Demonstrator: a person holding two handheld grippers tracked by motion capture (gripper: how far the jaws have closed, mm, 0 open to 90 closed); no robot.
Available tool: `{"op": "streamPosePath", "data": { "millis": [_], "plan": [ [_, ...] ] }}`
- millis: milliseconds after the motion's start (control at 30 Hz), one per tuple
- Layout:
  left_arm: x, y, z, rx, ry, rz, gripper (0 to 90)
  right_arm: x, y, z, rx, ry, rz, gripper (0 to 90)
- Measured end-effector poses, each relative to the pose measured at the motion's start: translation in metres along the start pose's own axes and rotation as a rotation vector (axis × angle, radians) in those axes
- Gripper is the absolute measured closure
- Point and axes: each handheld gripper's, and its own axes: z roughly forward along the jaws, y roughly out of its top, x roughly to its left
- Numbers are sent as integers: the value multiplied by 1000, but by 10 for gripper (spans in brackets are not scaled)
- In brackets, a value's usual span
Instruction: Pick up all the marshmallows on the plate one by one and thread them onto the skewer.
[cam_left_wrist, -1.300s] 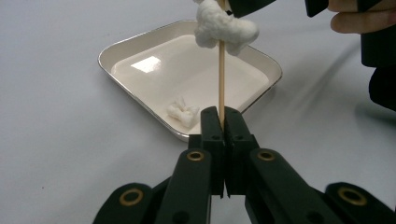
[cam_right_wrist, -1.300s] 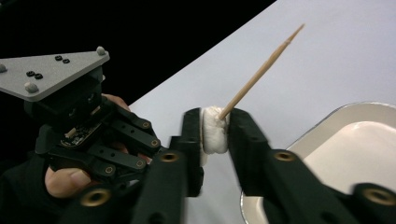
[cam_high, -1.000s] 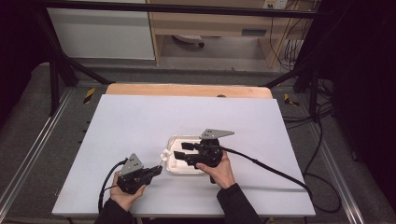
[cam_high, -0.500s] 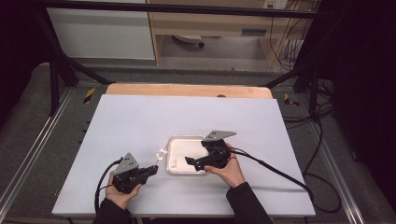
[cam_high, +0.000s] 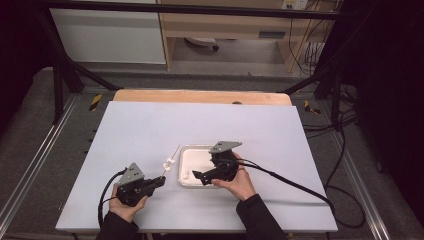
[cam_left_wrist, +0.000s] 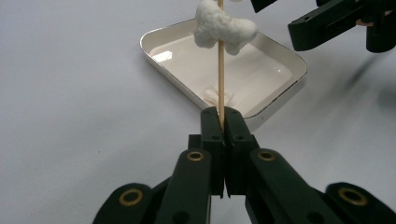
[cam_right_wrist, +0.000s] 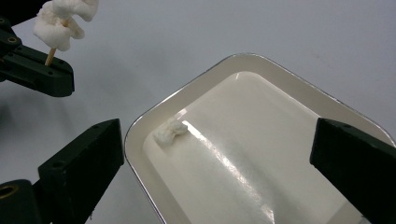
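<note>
White worktop (cam_high: 150, 125), dark lab surround. Left tool (cam_left_wrist: 223, 122) clenched on skewer (cam_left_wrist: 221, 70), one marshmallow (cam_left_wrist: 224, 28) threaded. Right tool (cam_right_wrist: 212, 154) just released, jaws wide, nothing between, over tray (cam_right_wrist: 280, 84). Remaining marshmallow piece (cam_right_wrist: 170, 130) in tray corner: straddle it, pinch gently, keep skewer steady.
</note>
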Motion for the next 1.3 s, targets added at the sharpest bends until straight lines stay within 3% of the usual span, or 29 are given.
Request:
{"op": "streamPosePath", "data": {
  "millis": [500,1033,1300],
  "plan": [
    [1,0,-1,-4,4,-3,888,11,7,31,34,-5,-4,77],
    [0,0,0,-3,4,0,888,15,-2,47,52,37,-11,331],
    [0,0,0,-3,2,1,888,21,-3,54,86,26,-56,459]
  ]
}}
